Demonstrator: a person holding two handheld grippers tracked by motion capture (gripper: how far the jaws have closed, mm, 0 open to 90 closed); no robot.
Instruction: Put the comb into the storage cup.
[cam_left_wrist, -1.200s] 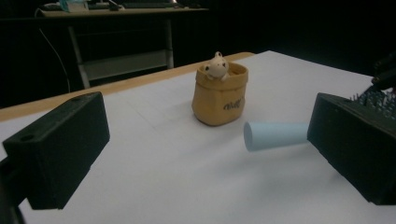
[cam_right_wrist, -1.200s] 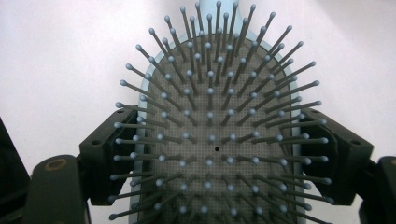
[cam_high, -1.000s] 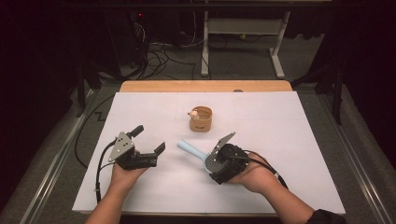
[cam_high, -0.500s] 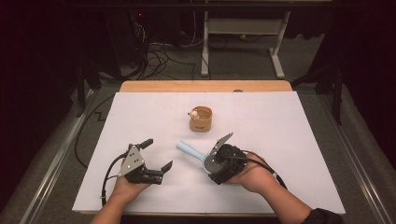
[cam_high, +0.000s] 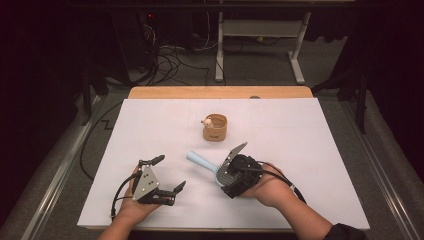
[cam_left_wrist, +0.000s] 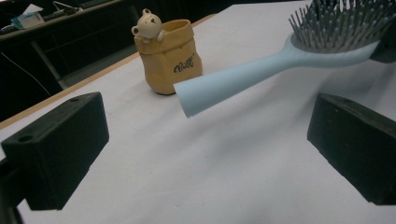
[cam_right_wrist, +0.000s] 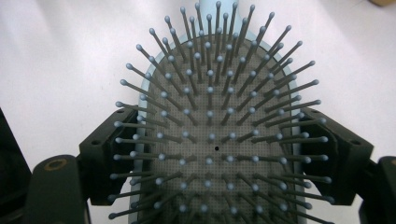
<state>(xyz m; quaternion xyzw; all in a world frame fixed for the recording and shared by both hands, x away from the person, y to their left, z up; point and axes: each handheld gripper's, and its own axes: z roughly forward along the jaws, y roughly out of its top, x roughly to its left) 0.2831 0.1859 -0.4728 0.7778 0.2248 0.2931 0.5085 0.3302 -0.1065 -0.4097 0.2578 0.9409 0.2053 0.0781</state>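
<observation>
So my right tool (cam_high: 235, 167) has the light blue hairbrush (cam_high: 202, 163) clamped by its head, one jaw on each side of the paddle, bristles facing the camera in the right gripper view. The handle sticks out away from me and to the left, lifted off the white surface (cam_high: 310, 145). My left tool (cam_high: 167, 175) sits low with jaws wide apart and nothing between them; the handle tip is just ahead of it. The little bear pot (cam_high: 215, 127) stands beyond.
</observation>
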